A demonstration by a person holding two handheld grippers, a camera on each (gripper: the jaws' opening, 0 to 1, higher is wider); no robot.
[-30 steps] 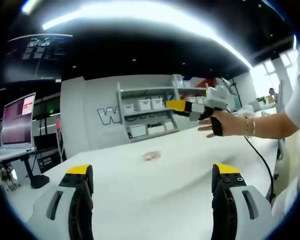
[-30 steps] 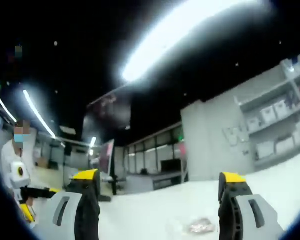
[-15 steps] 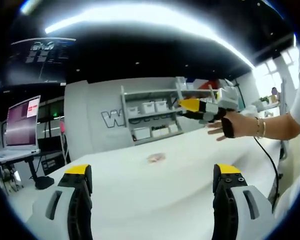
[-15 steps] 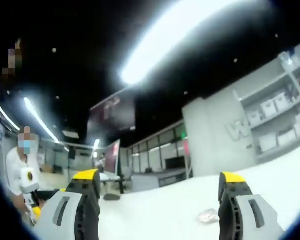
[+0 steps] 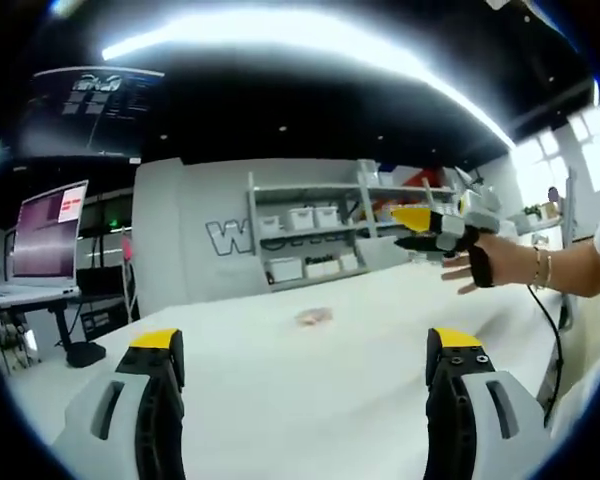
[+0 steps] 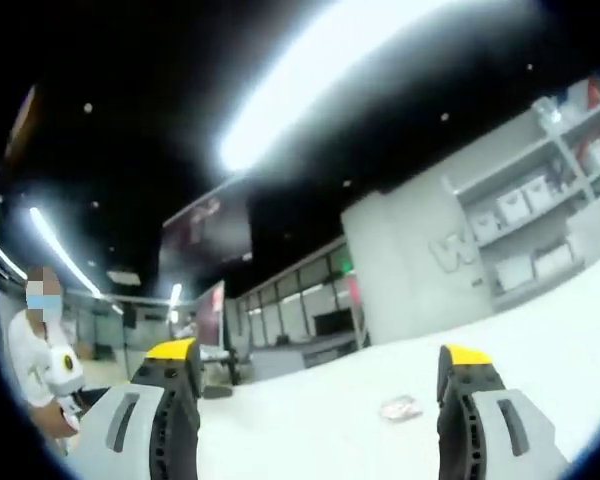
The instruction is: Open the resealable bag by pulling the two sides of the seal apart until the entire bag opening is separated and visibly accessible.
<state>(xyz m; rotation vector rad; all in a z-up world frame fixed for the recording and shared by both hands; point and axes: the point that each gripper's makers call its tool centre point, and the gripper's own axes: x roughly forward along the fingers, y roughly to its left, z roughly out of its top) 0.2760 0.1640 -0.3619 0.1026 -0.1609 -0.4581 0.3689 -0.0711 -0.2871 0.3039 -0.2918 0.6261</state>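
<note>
On the white desk [image 5: 280,390] in the left gripper view, we see the small clear resealable bag [image 5: 314,317] lying far ahead of our wide left tongs [image 5: 305,345]; the right tongs [image 5: 408,228], held in a hand [image 5: 480,268], hover beyond. Through the right gripper view, our right tongs [image 6: 320,355] gape wide, holding nothing, with the bag [image 6: 400,407] on the desk [image 6: 310,430] between them, well ahead.

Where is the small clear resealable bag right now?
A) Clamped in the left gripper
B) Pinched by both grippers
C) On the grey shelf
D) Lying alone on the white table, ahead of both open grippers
D: the small clear resealable bag lies flat on the white table, with the left gripper and right gripper both open and short of it.
</note>
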